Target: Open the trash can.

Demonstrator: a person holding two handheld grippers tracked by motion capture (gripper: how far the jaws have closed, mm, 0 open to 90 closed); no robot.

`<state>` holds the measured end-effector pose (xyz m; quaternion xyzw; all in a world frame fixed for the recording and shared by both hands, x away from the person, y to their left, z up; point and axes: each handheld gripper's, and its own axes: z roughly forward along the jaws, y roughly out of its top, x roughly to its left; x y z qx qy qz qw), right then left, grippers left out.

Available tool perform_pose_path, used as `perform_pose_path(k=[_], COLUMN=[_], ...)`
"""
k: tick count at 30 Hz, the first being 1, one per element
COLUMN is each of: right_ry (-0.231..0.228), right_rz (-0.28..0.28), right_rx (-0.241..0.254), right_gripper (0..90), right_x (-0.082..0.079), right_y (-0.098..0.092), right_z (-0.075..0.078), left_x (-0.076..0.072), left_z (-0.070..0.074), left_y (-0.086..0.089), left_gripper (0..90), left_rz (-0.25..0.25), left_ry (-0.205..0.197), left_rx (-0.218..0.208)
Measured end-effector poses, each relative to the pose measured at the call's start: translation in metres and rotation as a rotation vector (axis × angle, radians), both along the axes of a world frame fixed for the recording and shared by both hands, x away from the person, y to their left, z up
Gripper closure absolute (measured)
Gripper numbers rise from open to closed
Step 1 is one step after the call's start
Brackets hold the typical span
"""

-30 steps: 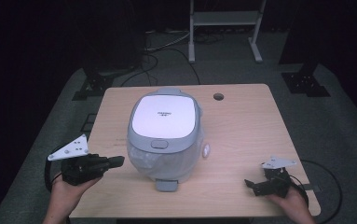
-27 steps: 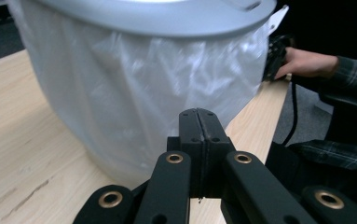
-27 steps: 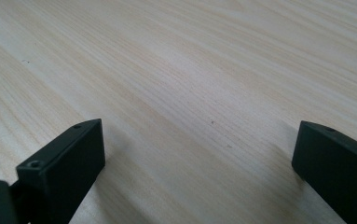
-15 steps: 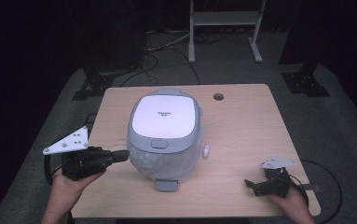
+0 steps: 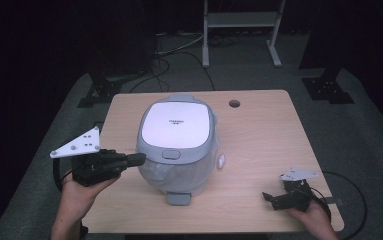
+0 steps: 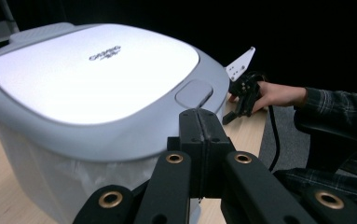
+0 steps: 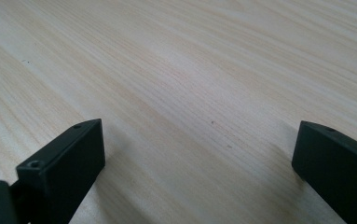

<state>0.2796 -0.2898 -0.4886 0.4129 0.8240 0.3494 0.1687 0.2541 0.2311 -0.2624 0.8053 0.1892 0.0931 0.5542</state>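
Observation:
A white bin with a grey-rimmed lid [image 5: 178, 125] and a clear plastic liner stands in the middle of the wooden table [image 5: 264, 140]. The lid is down, and a grey push button [image 5: 170, 154] sits at its front edge. My left gripper [image 5: 139, 159] is held above the table at the bin's left front, shut with nothing in it. In the left gripper view the joined jaws [image 6: 199, 127] point at the lid's rim just below the button [image 6: 194, 93]. My right gripper [image 5: 270, 199] rests on the table at the front right, open, with bare wood between its fingers [image 7: 69, 158].
A grey tab [image 5: 180, 198] juts from the bin's base toward the front edge. A cable hole [image 5: 234, 104] lies at the table's back right. A metal stand [image 5: 239, 20] and tripod feet [image 5: 329, 90] stand on the grey floor behind.
My left gripper has risen and moved right, toward the bin's lid rim, staying shut. The right gripper has kept still.

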Motion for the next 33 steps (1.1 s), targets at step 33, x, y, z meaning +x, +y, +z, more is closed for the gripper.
perform_pose_path(k=[33], right_ry=[0.000], right_rz=[0.000], right_rx=[0.000], right_gripper=[1.5], right_x=[0.000], right_y=[0.000], right_z=[0.000], left_x=[0.017], left_z=[-0.001], left_y=[-0.057], left_gripper=[90.0], left_rz=[-0.039], left_ry=[-0.019], left_rx=[0.050])
